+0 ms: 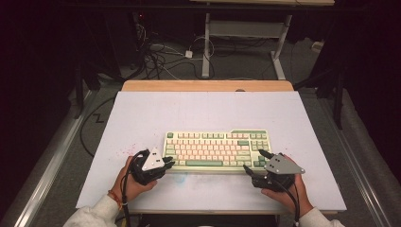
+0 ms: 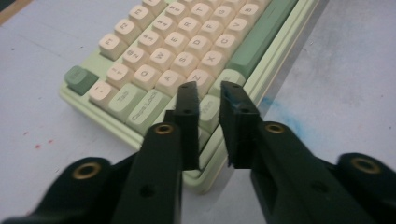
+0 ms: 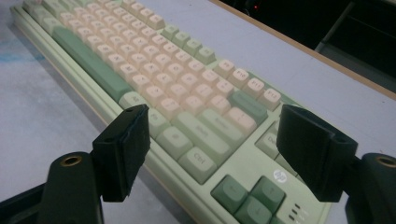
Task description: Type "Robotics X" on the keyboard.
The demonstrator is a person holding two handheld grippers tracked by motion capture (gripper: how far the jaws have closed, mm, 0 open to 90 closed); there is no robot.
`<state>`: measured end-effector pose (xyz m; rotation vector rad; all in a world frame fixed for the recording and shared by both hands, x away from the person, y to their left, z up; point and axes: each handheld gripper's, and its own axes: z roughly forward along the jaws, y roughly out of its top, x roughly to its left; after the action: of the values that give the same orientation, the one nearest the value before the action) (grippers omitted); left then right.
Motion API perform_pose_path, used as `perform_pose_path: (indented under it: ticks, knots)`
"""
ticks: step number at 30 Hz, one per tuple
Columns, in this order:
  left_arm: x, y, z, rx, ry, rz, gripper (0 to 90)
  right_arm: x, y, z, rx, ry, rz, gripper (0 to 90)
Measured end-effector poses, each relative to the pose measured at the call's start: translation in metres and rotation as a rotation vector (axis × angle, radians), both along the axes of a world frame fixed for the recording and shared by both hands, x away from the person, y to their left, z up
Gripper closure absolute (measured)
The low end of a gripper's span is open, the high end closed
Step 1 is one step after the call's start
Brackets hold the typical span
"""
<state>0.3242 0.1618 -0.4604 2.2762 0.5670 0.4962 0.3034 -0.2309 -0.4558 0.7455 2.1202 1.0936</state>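
Note:
A pale green keyboard (image 1: 217, 150) with cream and green keys lies on the white board, near its front edge. My left gripper (image 1: 168, 163) is at the keyboard's front left corner. In the left gripper view its jaws (image 2: 210, 88) hang over the corner keys of the keyboard (image 2: 187, 42), a narrow gap between them and nothing held. My right gripper (image 1: 253, 161) is at the front right corner. In the right gripper view it (image 3: 215, 116) stands wide open, one jaw on either side of that end of the keyboard (image 3: 154, 79).
The white board (image 1: 142, 118) covers a wooden table whose far edge (image 1: 208, 85) shows behind it. Red specks (image 1: 127, 149) mark the board left of the keyboard, and a blue smudge (image 2: 275, 105) lies in front of it. Cables (image 1: 161, 56) and desk legs (image 1: 206, 47) stand on the floor beyond.

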Motion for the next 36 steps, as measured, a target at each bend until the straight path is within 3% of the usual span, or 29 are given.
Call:
perform_pose_path:
  ticks: [3, 7, 12, 17, 23, 36]
  knots:
    - [0.004, -0.011, 0.002, 0.009, 0.006, -0.025, 87.1, -0.003, -0.001, -0.003, -0.015, 0.004, -0.001, 26.2]
    - [0.009, -0.023, 0.006, 0.033, 0.017, -0.04, 87.7, -0.005, 0.001, -0.006, -0.032, 0.013, 0.006, 26.1]
    - [0.021, -0.033, 0.014, 0.03, 0.023, -0.045, 87.8, -0.004, 0.004, -0.009, -0.055, 0.011, 0.016, 26.1]
    - [0.039, -0.043, 0.023, 0.01, 0.059, -0.083, 87.8, -0.002, 0.006, -0.012, -0.078, 0.015, 0.022, 26.2]
    - [0.057, -0.062, 0.023, 0.069, 0.058, -0.073, 87.8, 0.0, 0.007, -0.015, -0.098, 0.019, 0.025, 26.2]
    - [0.077, -0.088, 0.016, 0.124, 0.092, -0.057, 87.8, 0.0, 0.008, -0.017, -0.119, 0.031, 0.031, 26.4]
